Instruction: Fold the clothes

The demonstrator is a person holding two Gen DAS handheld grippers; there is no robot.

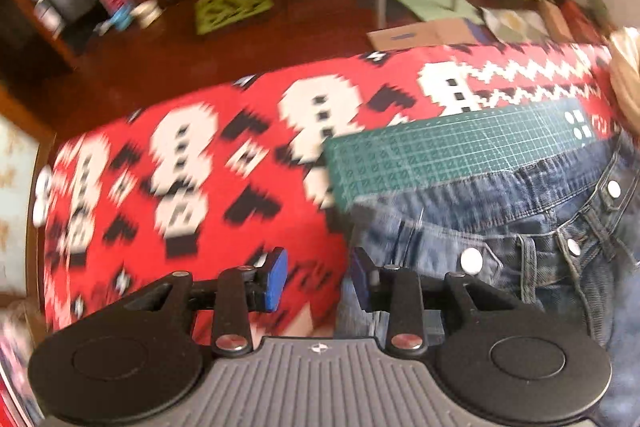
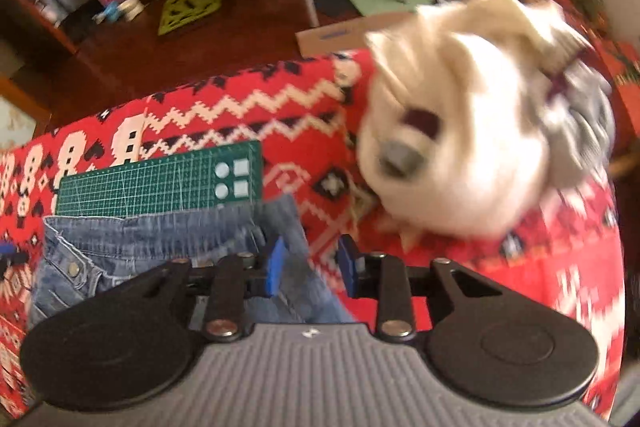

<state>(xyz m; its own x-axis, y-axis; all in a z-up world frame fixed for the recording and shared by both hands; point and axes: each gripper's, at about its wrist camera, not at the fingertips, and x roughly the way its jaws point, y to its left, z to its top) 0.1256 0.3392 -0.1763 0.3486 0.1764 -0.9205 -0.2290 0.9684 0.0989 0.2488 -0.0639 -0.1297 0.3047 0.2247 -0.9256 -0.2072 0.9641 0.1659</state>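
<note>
Blue jeans [image 1: 500, 227] lie on a red patterned cloth [image 1: 160, 167], waistband with metal buttons toward the green cutting mat [image 1: 440, 151]. My left gripper [image 1: 318, 279] is open at the jeans' left edge, its right pad over the denim, its left pad over the red cloth. In the right wrist view the jeans [image 2: 160, 247] sit at the lower left. My right gripper [image 2: 310, 269] is open at their right edge, with denim running between its blue pads. Both views are blurred by motion.
A cream-coloured bundle of cloth [image 2: 452, 131] sits on the red cloth [image 2: 280, 107] to the right of the cutting mat [image 2: 160, 183]. Beyond the table's far edge lie a wooden floor, a cardboard sheet [image 1: 424, 35], chair legs and shelves.
</note>
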